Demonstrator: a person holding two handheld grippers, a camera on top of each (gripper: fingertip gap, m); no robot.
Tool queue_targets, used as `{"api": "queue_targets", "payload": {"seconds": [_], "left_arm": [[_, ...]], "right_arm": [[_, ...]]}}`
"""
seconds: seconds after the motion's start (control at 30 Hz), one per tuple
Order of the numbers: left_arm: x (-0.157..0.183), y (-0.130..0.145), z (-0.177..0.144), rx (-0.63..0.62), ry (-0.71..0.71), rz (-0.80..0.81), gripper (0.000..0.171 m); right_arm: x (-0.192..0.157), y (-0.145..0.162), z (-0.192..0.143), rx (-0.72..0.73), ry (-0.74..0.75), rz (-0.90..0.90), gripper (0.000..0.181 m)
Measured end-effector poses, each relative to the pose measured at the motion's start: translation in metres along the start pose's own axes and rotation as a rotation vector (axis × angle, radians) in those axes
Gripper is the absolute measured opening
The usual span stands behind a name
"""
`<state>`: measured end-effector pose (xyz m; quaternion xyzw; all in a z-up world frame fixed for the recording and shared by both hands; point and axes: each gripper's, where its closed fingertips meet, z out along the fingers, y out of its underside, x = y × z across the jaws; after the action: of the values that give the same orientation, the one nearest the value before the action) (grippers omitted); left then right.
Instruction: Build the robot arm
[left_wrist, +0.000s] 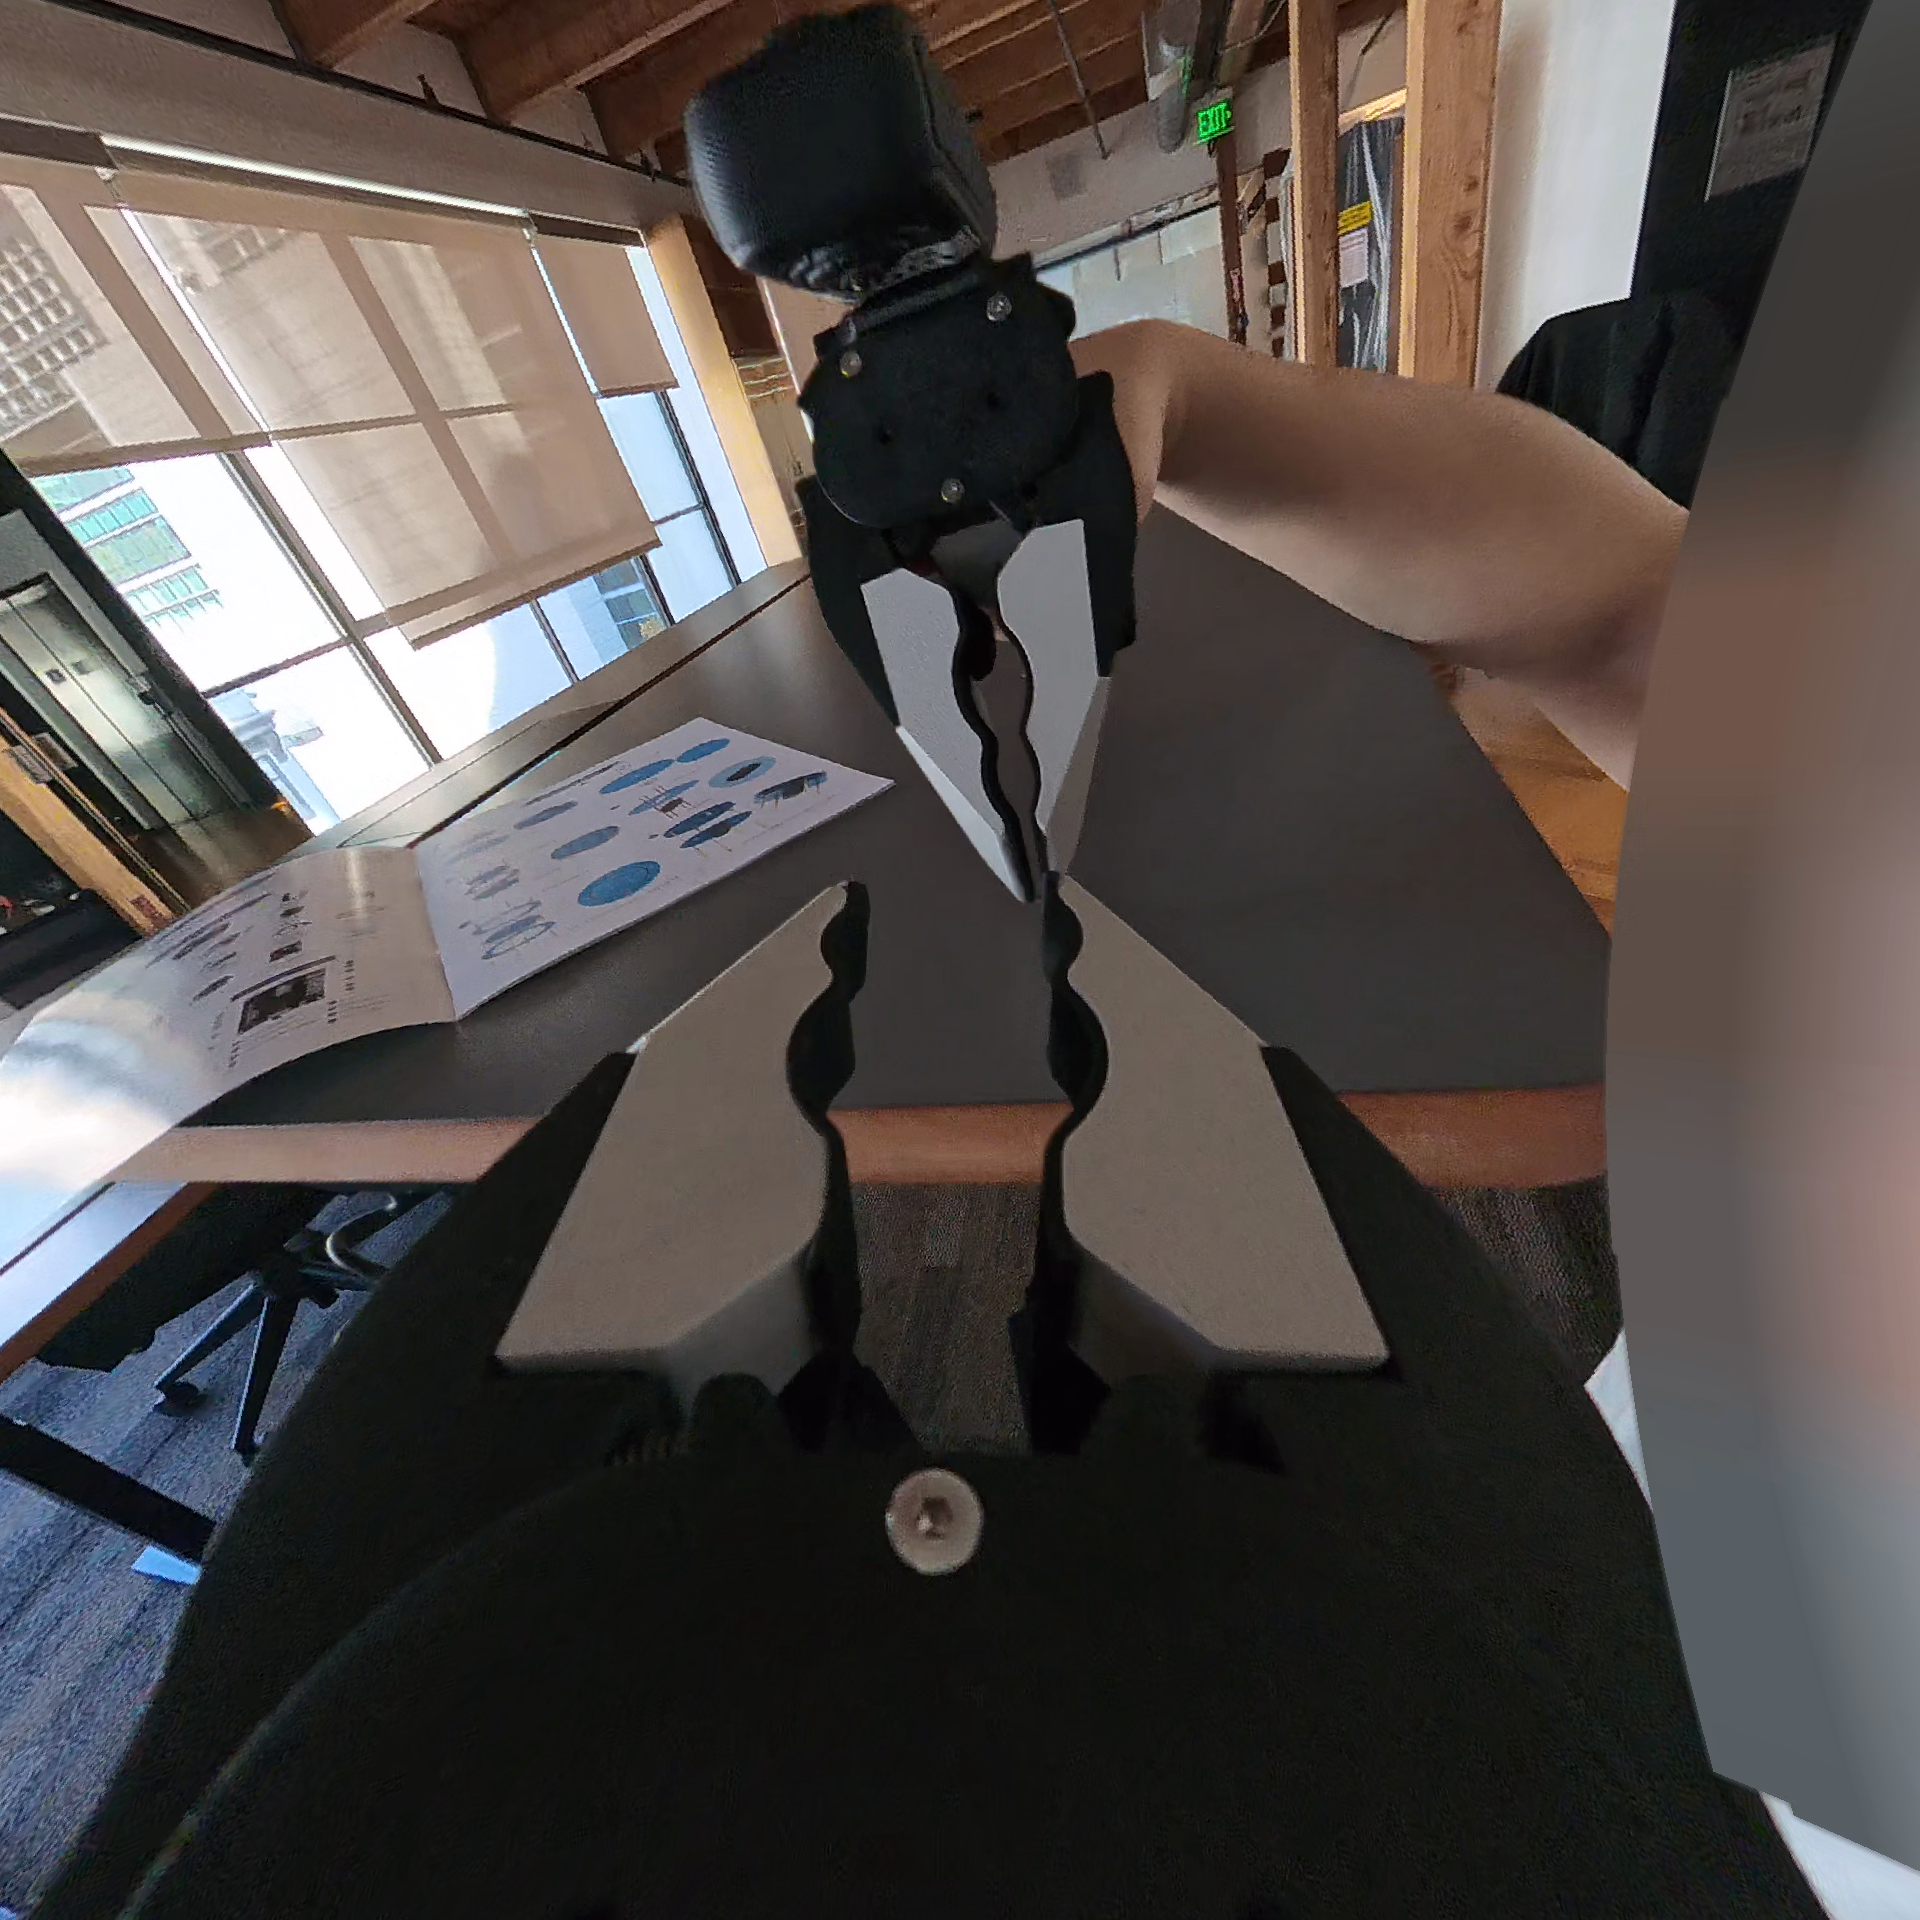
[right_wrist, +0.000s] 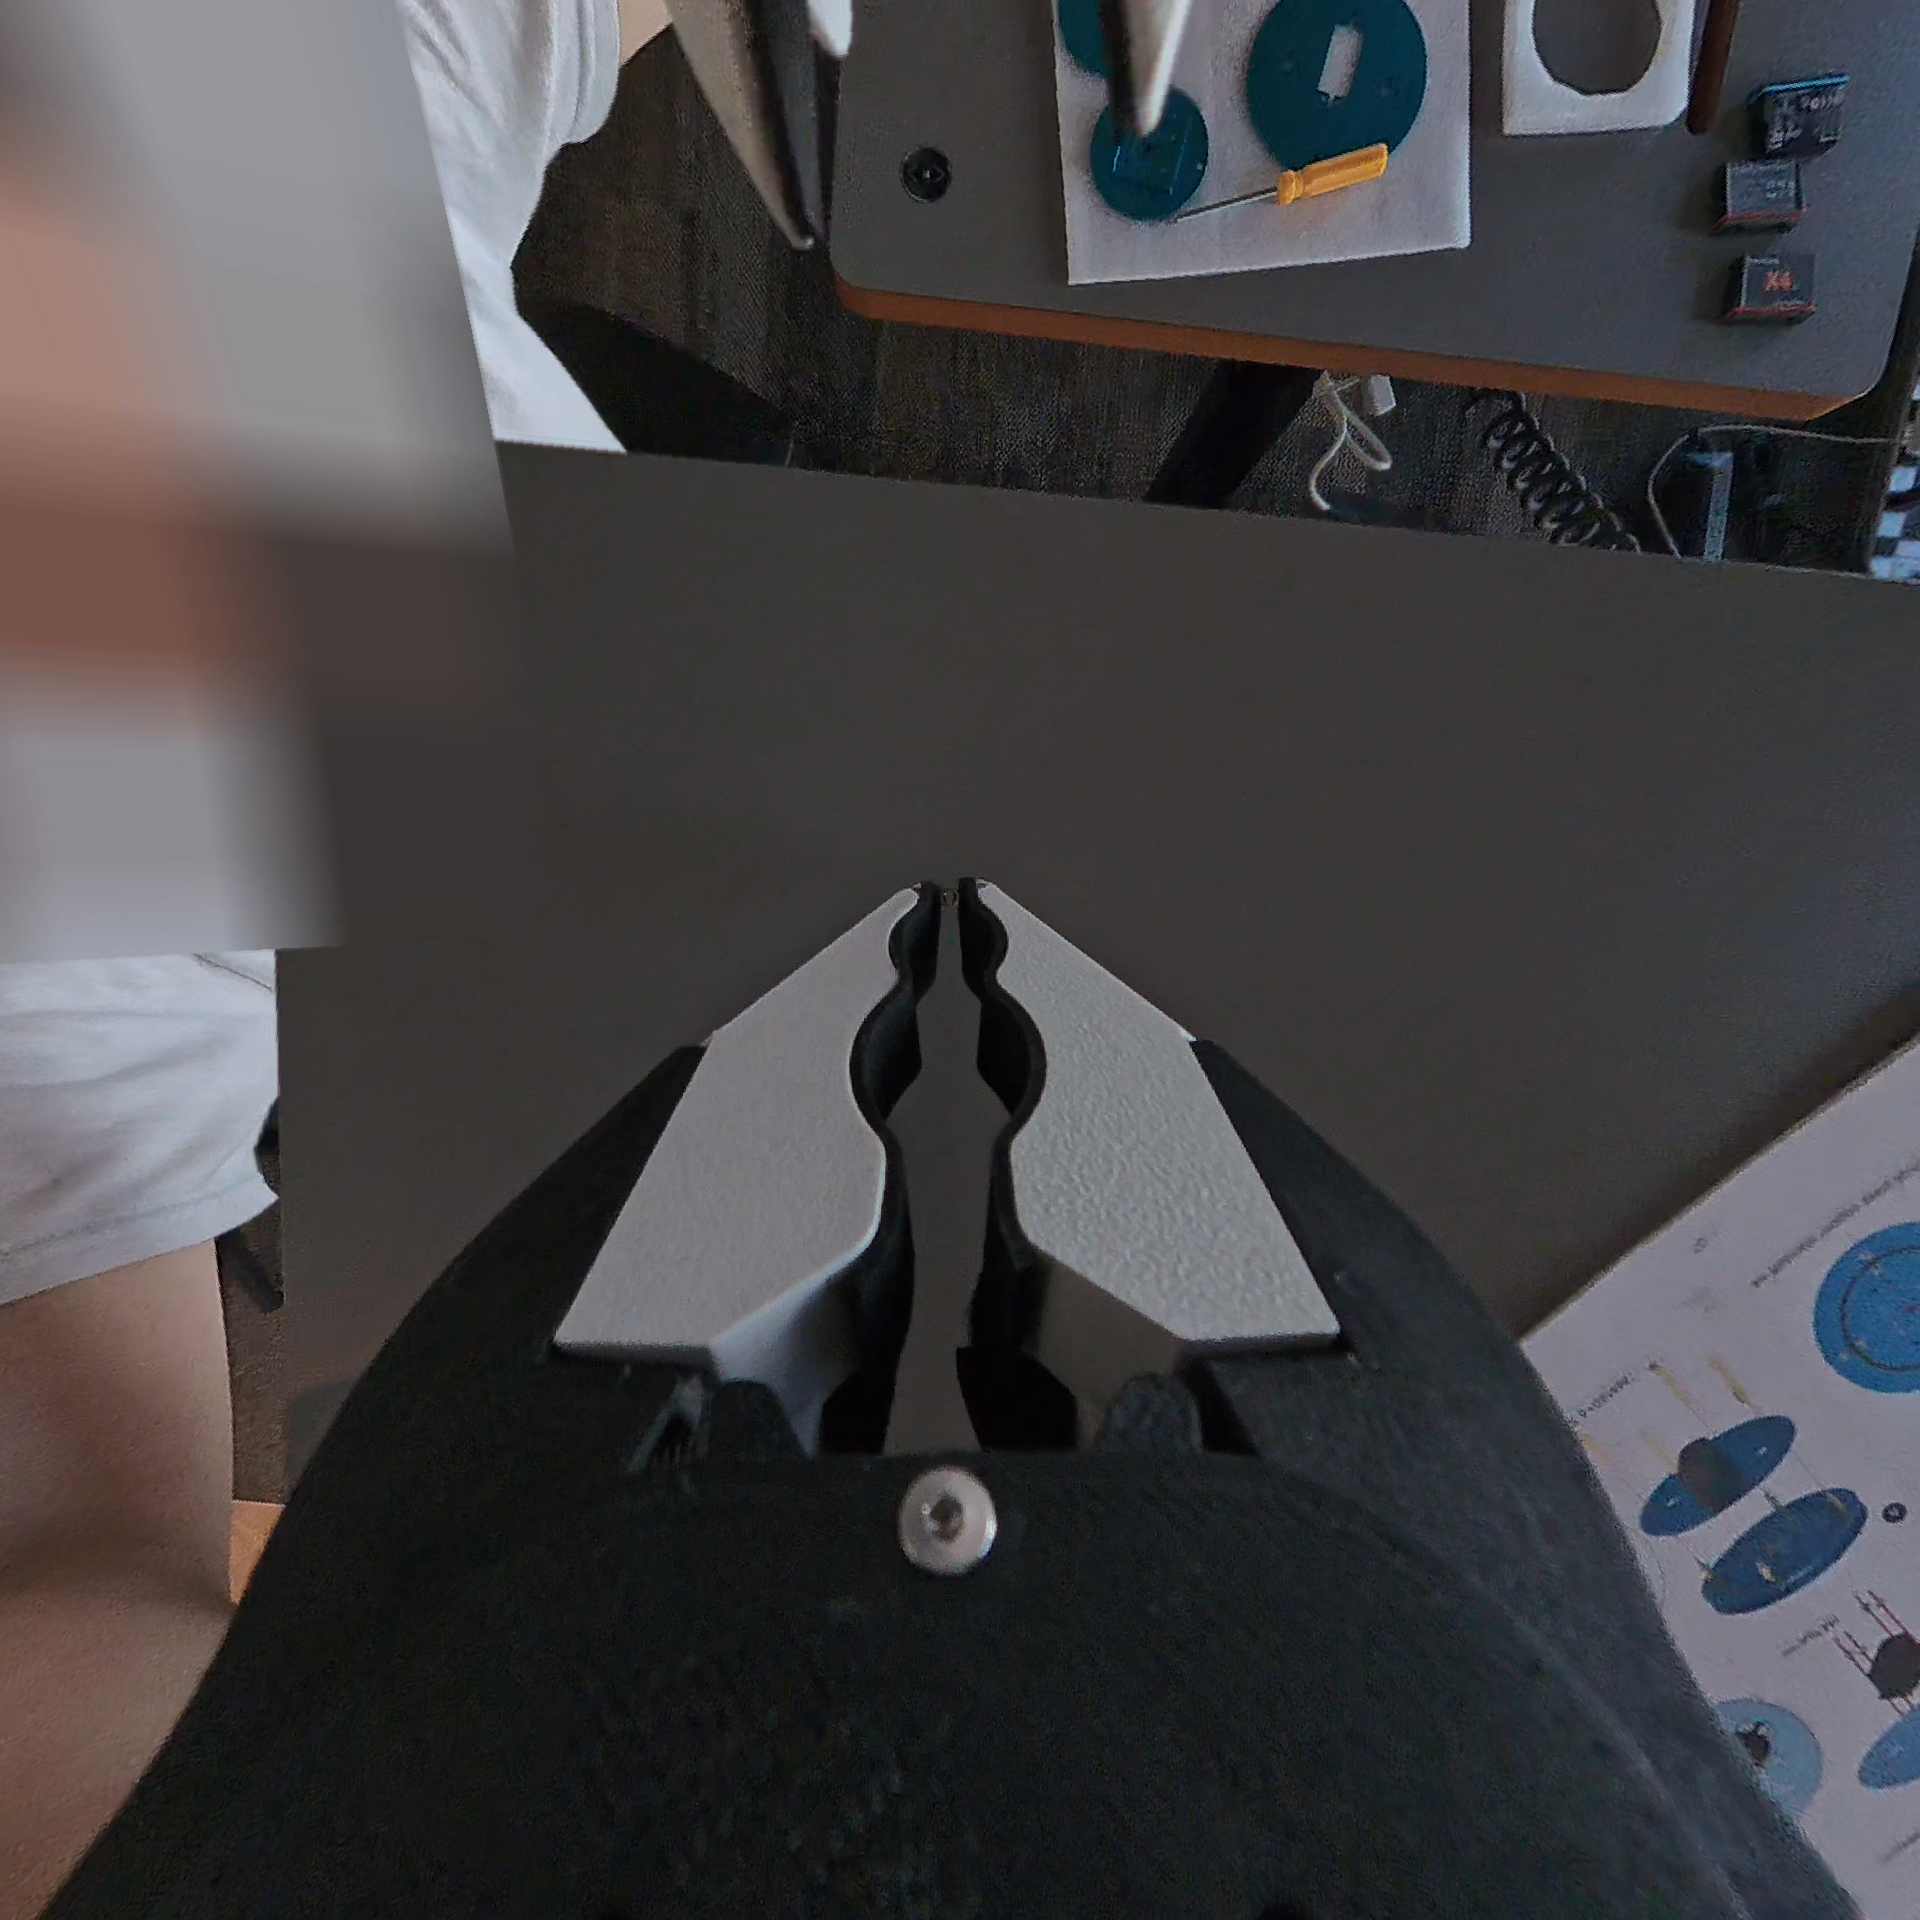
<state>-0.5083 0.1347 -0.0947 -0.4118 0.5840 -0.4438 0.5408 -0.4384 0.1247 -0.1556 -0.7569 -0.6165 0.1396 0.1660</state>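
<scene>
My left gripper is open and empty, held over the near edge of a dark grey table. My right gripper points down toward it from above, jaws closed, its tip almost touching my left gripper's right fingertip. In the right wrist view my right gripper is shut over bare tabletop. A tiny dark speck sits between its tips; I cannot tell what it is. My left gripper shows at the top, open, one finger in front of a teal disc.
An open instruction booklet lies on the table to the left, and also shows in the right wrist view. A white foam sheet holds teal discs and an orange-handled screwdriver. Small black boxes lie beside it. An office chair stands below. Some 10 cm of space lies between my two pairs of fingers.
</scene>
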Motion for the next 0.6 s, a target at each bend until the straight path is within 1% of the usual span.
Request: {"api": "queue_targets", "payload": {"seconds": [0.1, 0.2, 0.27, 0.37, 0.47, 0.53, 0.6], "left_arm": [[0.014, 0.013, -0.019, 0.032, 0.017, -0.044, 0.032], [0.021, 0.036, -0.035, 0.066, -0.011, -0.119, 0.037], [0.023, 0.050, -0.045, 0.099, -0.021, -0.161, 0.040], [0.018, 0.070, -0.060, 0.109, -0.027, -0.180, 0.043], [0.006, 0.088, -0.081, 0.123, -0.042, -0.227, 0.045], [0.001, 0.101, -0.099, 0.117, -0.051, -0.245, 0.046], [-0.003, 0.113, -0.122, 0.122, -0.081, -0.252, 0.046]], "right_arm": [[0.001, -0.015, 0.002, 0.009, 0.011, -0.004, 0.003], [0.004, -0.028, 0.006, 0.022, 0.017, 0.000, 0.003], [0.008, -0.035, 0.008, 0.028, 0.039, 0.000, 0.003], [0.010, -0.054, 0.005, 0.071, 0.078, 0.011, 0.003], [0.010, -0.081, 0.003, 0.107, 0.097, 0.014, 0.003], [0.009, -0.102, 0.006, 0.096, 0.103, 0.014, 0.002], [0.008, -0.130, 0.013, 0.084, 0.096, 0.004, 0.002]]}}
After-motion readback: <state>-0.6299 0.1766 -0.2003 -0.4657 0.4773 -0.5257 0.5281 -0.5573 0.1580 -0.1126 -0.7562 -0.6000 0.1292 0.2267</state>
